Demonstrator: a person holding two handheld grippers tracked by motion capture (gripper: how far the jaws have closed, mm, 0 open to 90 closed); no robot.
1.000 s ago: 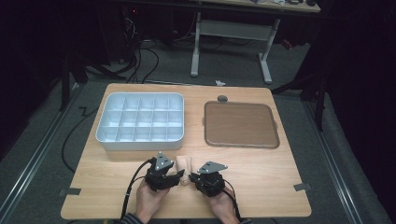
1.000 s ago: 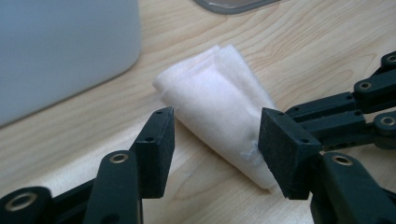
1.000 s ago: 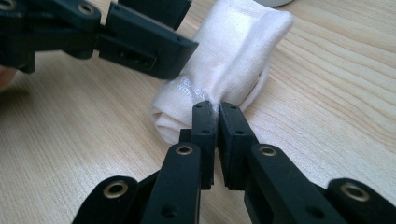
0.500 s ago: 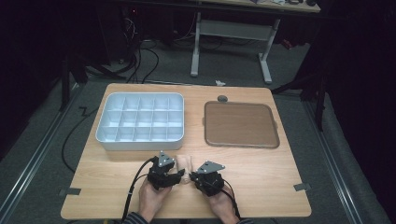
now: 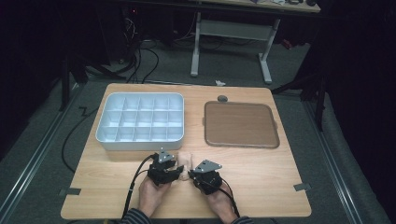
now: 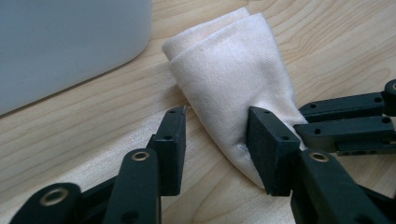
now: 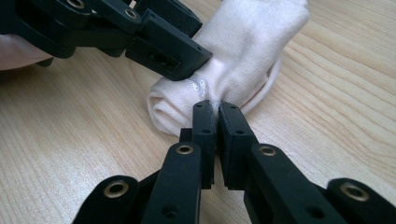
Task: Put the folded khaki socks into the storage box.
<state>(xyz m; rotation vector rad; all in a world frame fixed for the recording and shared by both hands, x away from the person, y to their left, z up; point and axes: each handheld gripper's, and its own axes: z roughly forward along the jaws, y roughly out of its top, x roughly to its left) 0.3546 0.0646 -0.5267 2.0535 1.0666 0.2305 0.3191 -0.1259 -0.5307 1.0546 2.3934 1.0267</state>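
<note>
The sock (image 5: 185,161), cream and rolled, lay on the bench (image 5: 261,172) near the front edge, just in front of the bin (image 5: 140,122) and between the two grippers. Left gripper (image 5: 172,171) sat at the sock's left w/ jaws partly apart; they'd just been closing, w/ the sock's near end between them. In the left gripper view one jaw touched the fabric, the other stood clear on bare wood, so no clamp yet. Right gripper (image 7: 216,114) had its jaws together, pinching a thin fold of the sock at its side. In the right gripper view the left gripper's jaw lay across the top of the roll.

Bin's rounded corner was close behind the sock, a narrow strip of bench between them. Tray (image 5: 241,124), brown, sat to the right of the bin, well apart from the sock. Open bench lay to the right of the right gripper and to the left of the left one, out to both side edges. Both hands rested close to the front edge.
</note>
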